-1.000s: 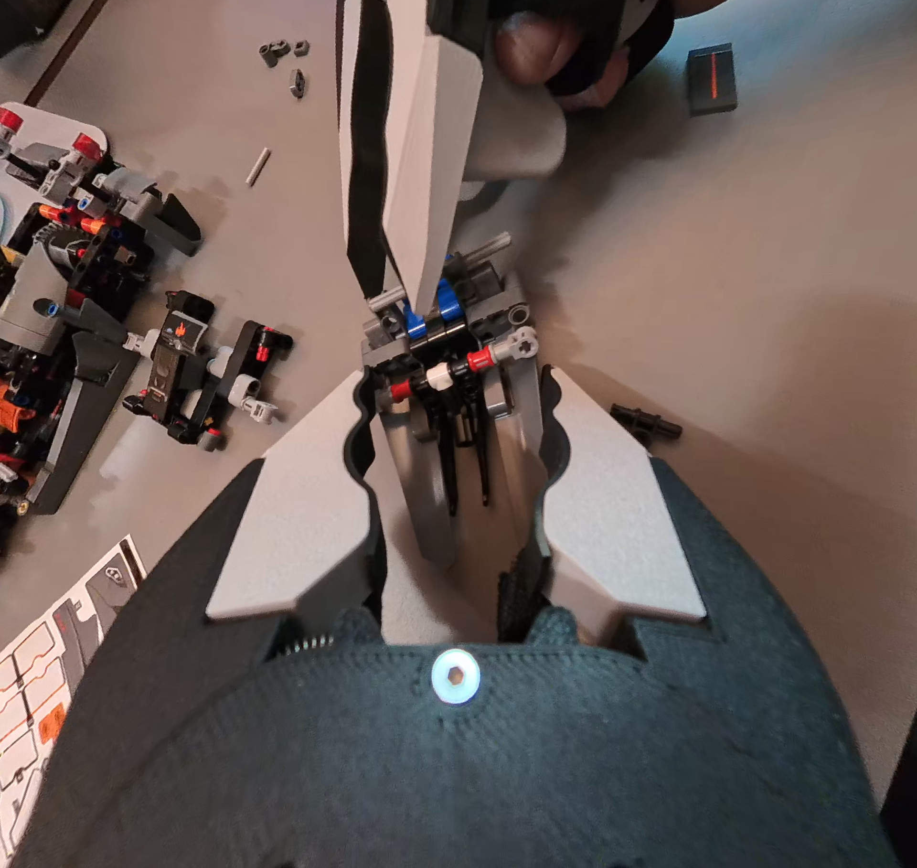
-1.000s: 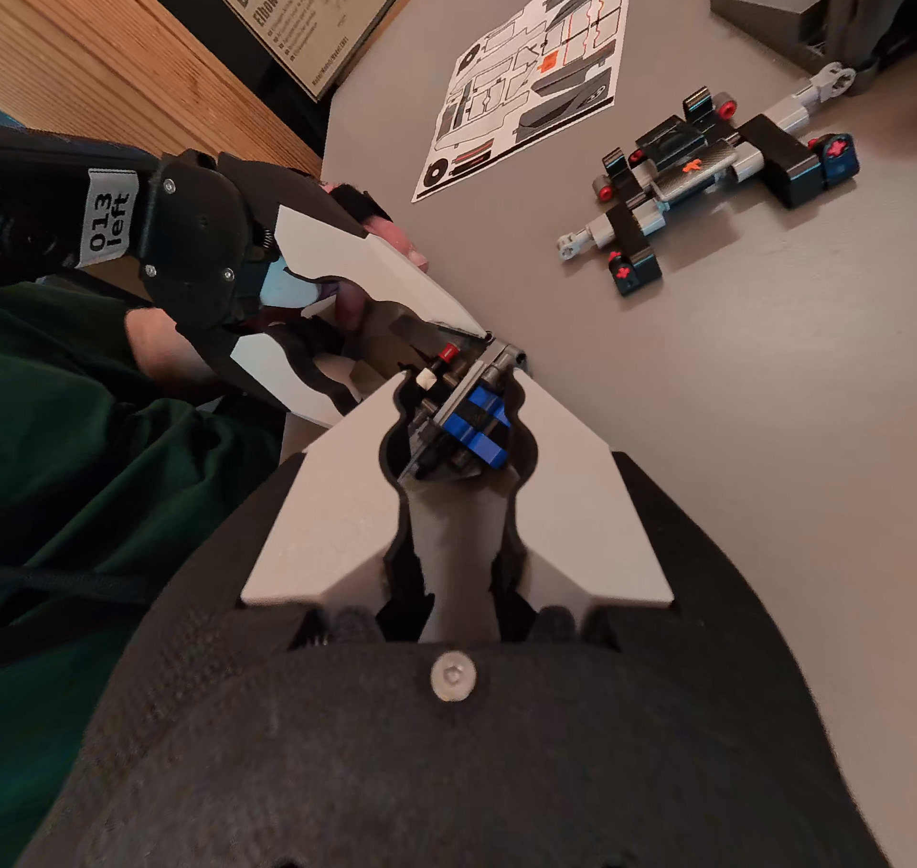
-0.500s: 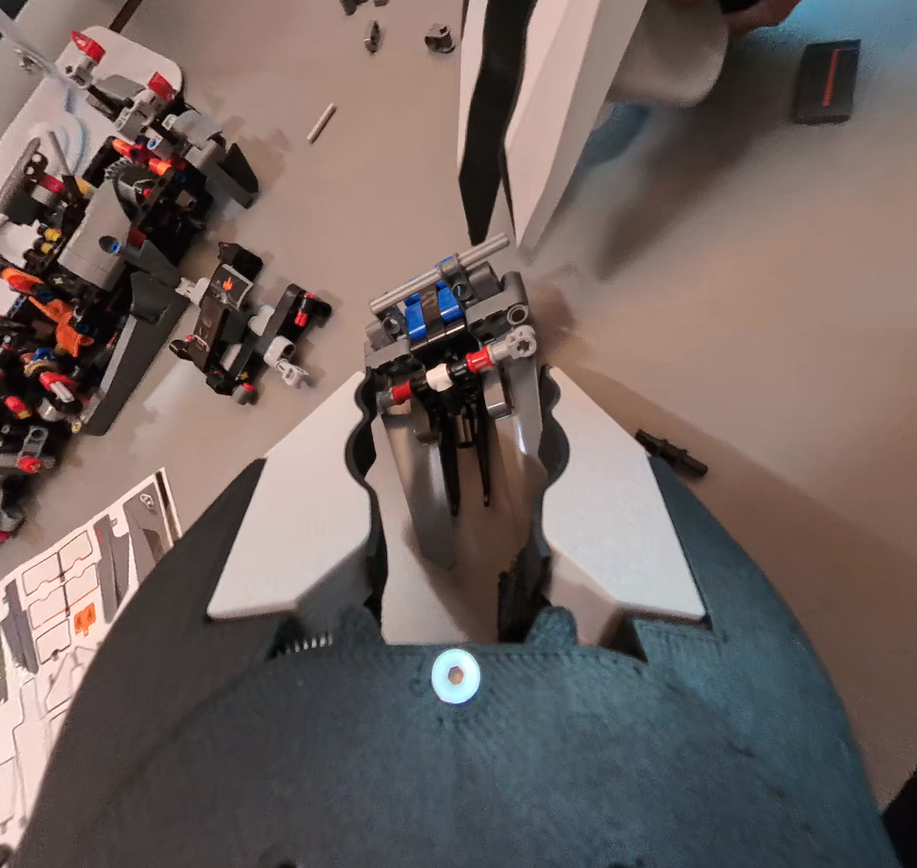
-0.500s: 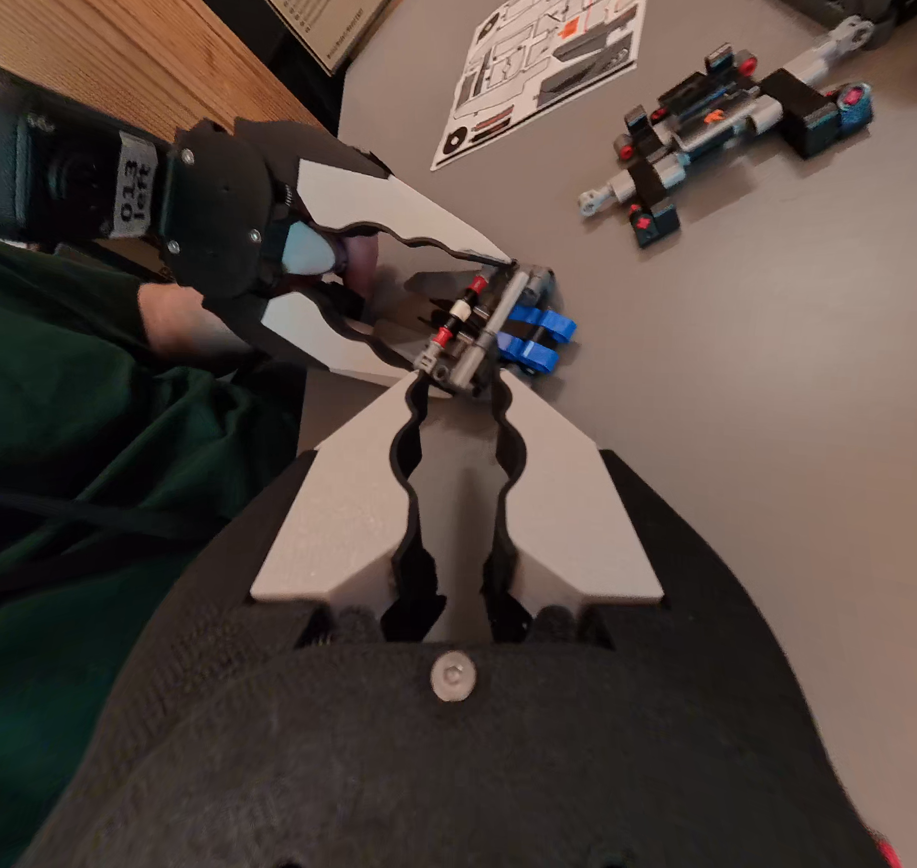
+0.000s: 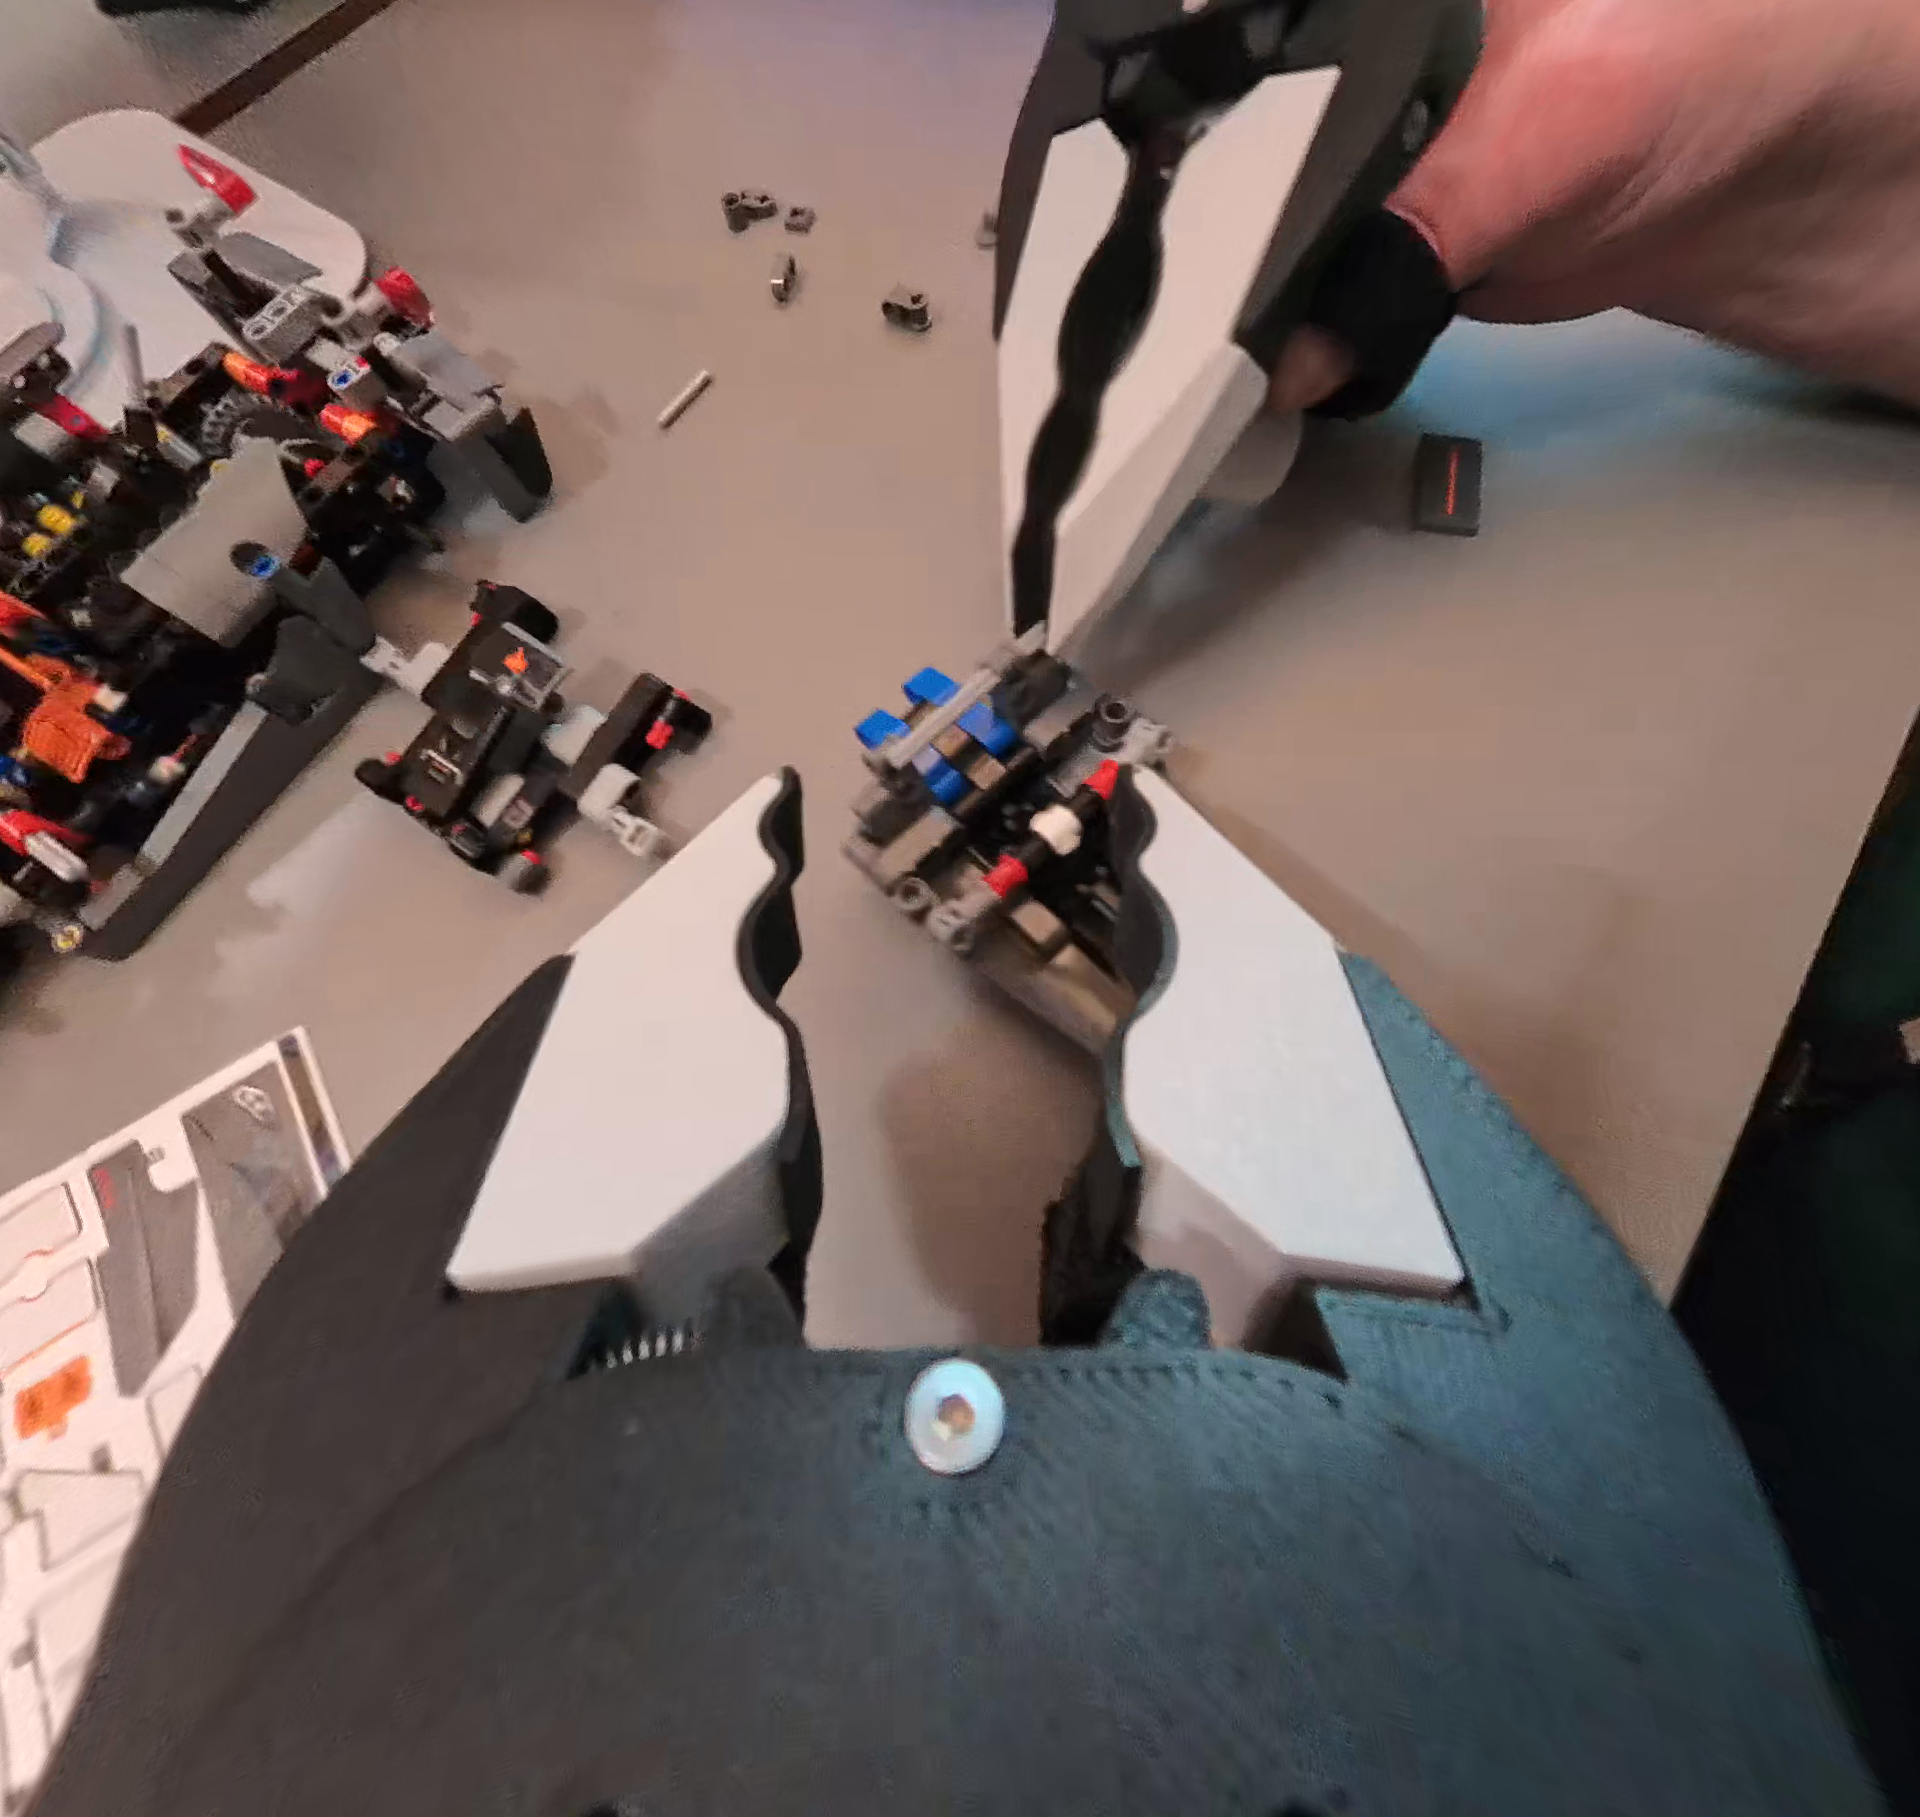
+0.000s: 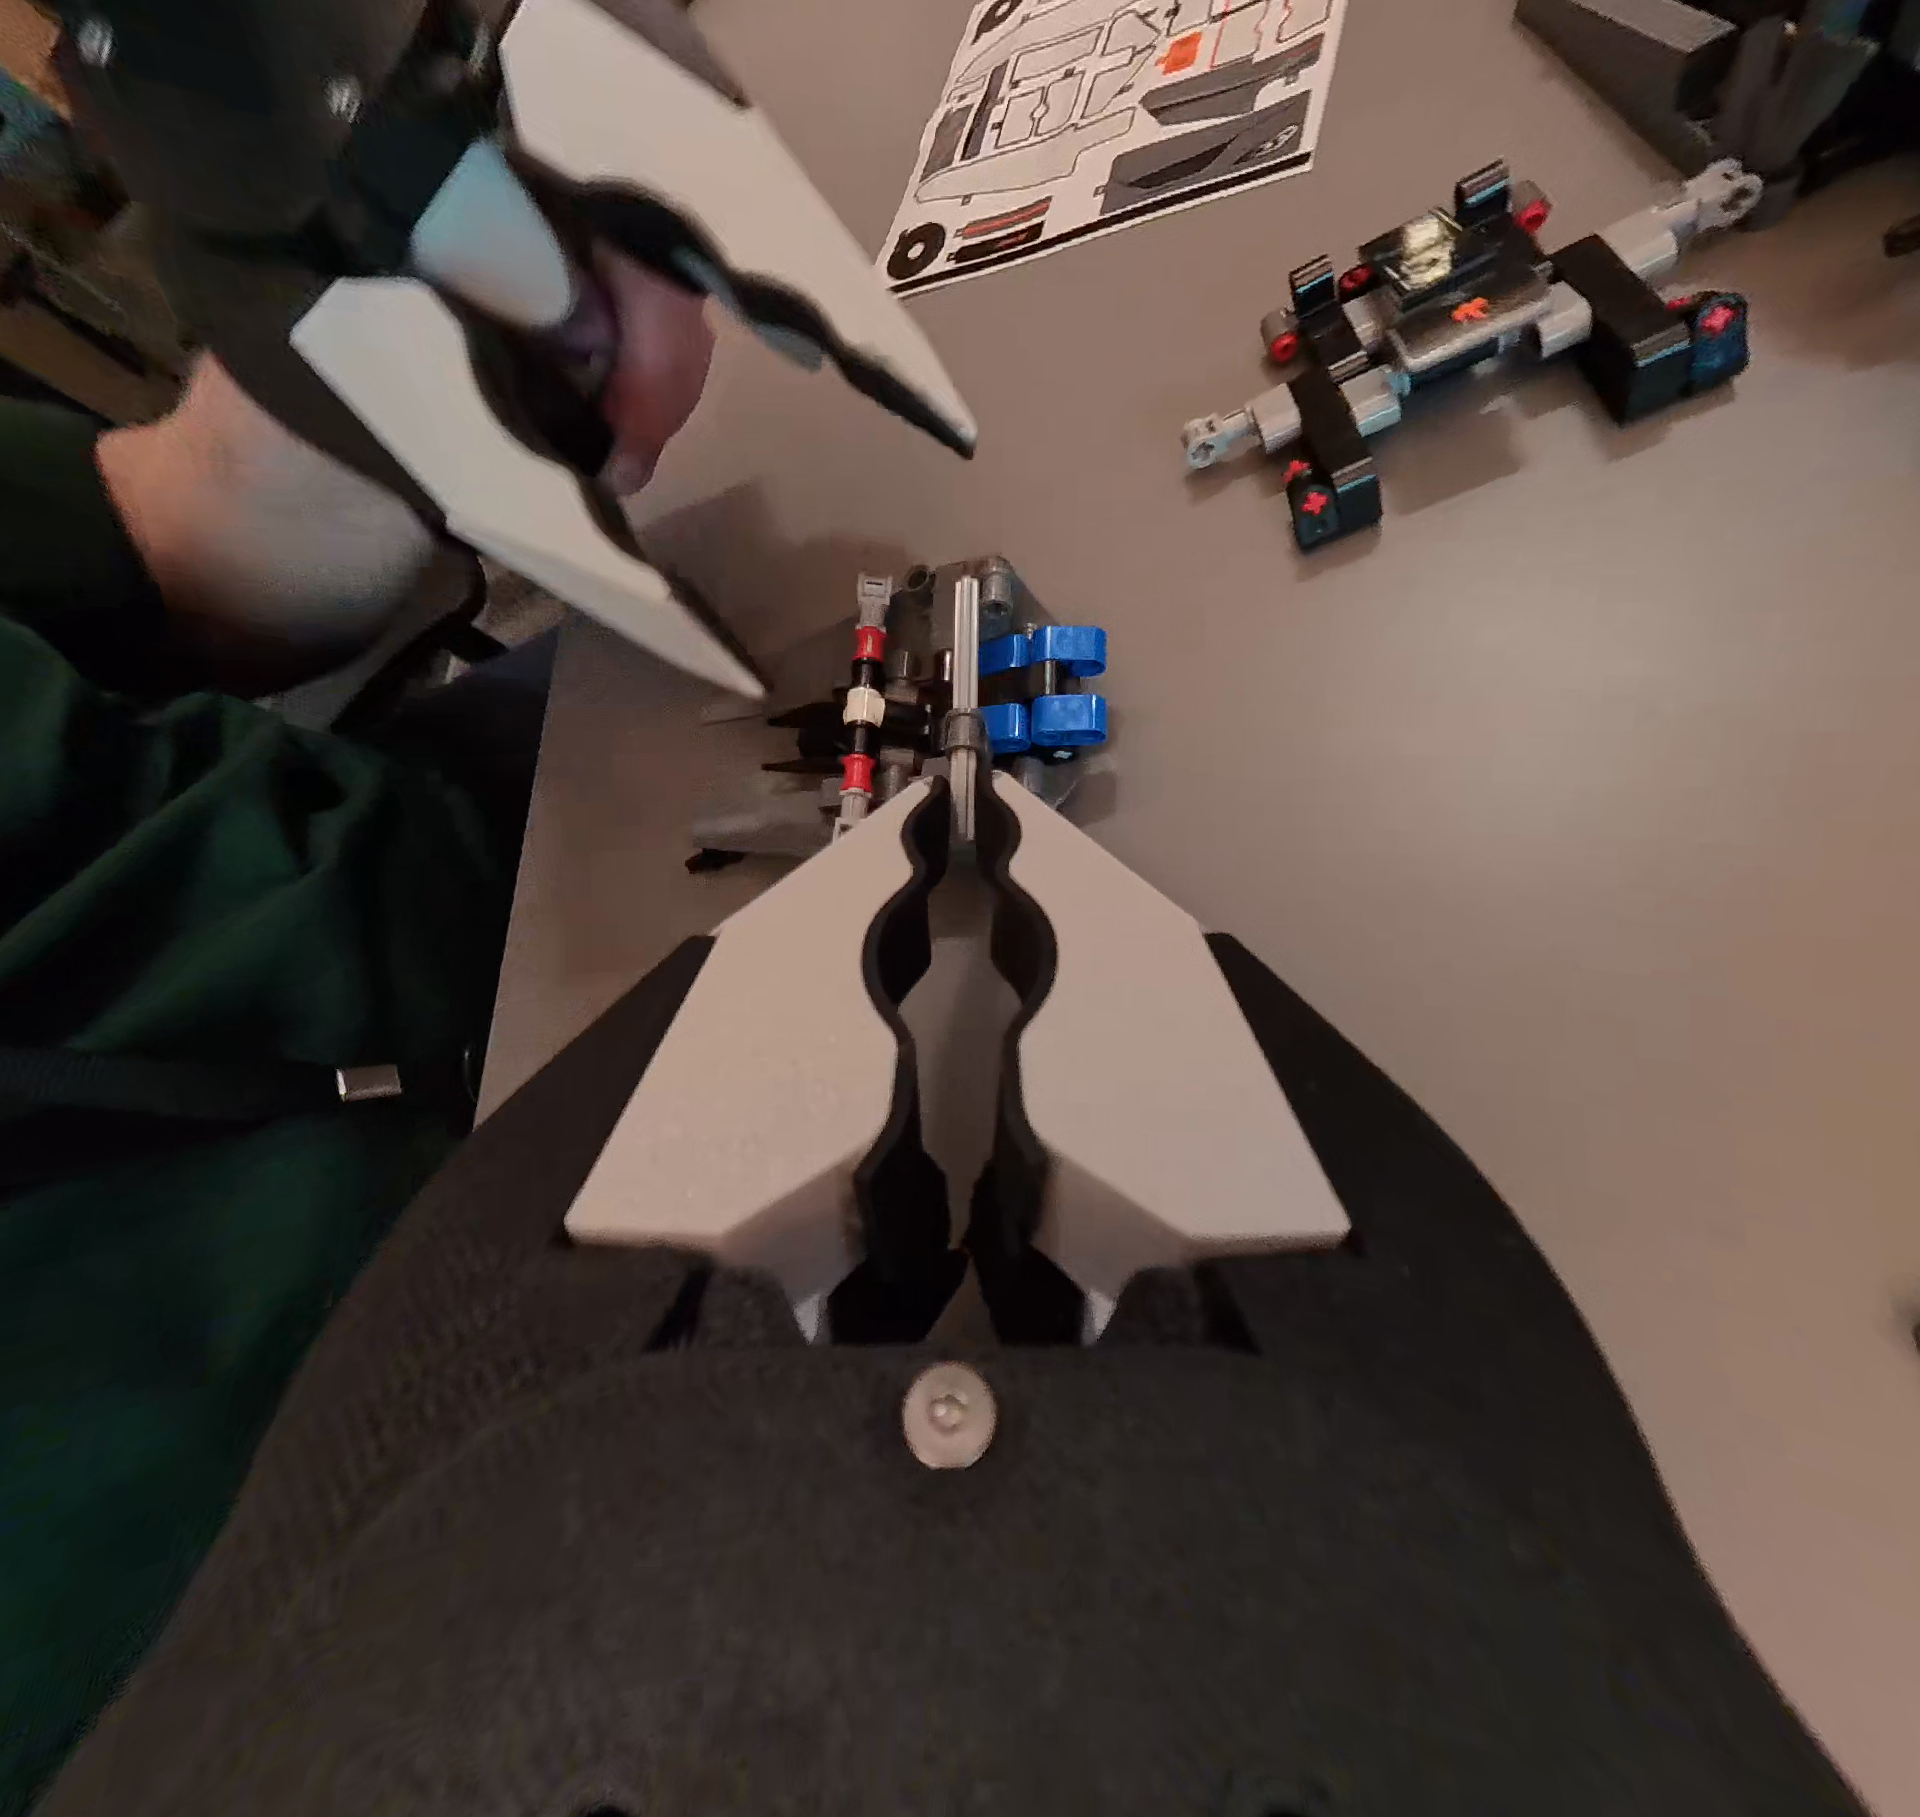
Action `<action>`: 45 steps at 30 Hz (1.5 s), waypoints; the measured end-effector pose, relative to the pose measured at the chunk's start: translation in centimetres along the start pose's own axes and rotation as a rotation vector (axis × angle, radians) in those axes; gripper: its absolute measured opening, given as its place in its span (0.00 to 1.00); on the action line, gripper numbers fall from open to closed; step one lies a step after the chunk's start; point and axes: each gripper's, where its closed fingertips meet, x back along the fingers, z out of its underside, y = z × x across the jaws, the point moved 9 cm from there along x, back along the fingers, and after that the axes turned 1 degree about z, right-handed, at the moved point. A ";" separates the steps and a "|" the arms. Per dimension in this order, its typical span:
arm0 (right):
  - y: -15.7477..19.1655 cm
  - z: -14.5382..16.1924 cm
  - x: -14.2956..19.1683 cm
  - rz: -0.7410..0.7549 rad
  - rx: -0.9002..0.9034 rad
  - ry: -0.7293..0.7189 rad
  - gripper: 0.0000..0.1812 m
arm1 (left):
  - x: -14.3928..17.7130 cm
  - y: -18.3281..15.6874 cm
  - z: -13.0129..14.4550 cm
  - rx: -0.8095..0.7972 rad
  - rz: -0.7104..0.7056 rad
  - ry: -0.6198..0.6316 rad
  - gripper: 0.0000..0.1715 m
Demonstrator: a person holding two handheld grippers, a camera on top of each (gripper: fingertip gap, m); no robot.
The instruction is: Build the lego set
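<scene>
Left gripper has let go: its jaws now stand wide apart, where half a second ago they clamped the small sub-assembly. The piece now lies on the grey desk, partly between the spread fingers, close against the right-hand one; whether they touch, I cannot tell.

Right gripper, which hung clear above the piece a moment ago, has come in and pinched the end of the light grey axle along the sub-assembly's top. Jaws nearly closed on it.

Reading: a handover of sorts, so the right one can probably now seat or pull that axle.

Sub-assembly: dark grey frame, two blue connectors side by side, a black rod carrying red and white bushes.

Nearby, apart: a black-and-grey module, sticker sheet, the large chassis.
</scene>
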 end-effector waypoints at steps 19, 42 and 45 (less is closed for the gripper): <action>-0.6 0.2 0.3 0.009 0.056 0.005 0.01 | -3.0 2.9 1.3 -0.009 0.222 -0.004 0.06; -1.3 0.6 0.6 0.004 -0.009 0.005 0.01 | -2.7 2.4 1.6 -0.112 0.193 -0.059 0.04; -1.2 0.6 0.6 0.000 0.002 0.000 0.01 | -2.8 2.5 1.6 -0.096 0.208 -0.052 0.04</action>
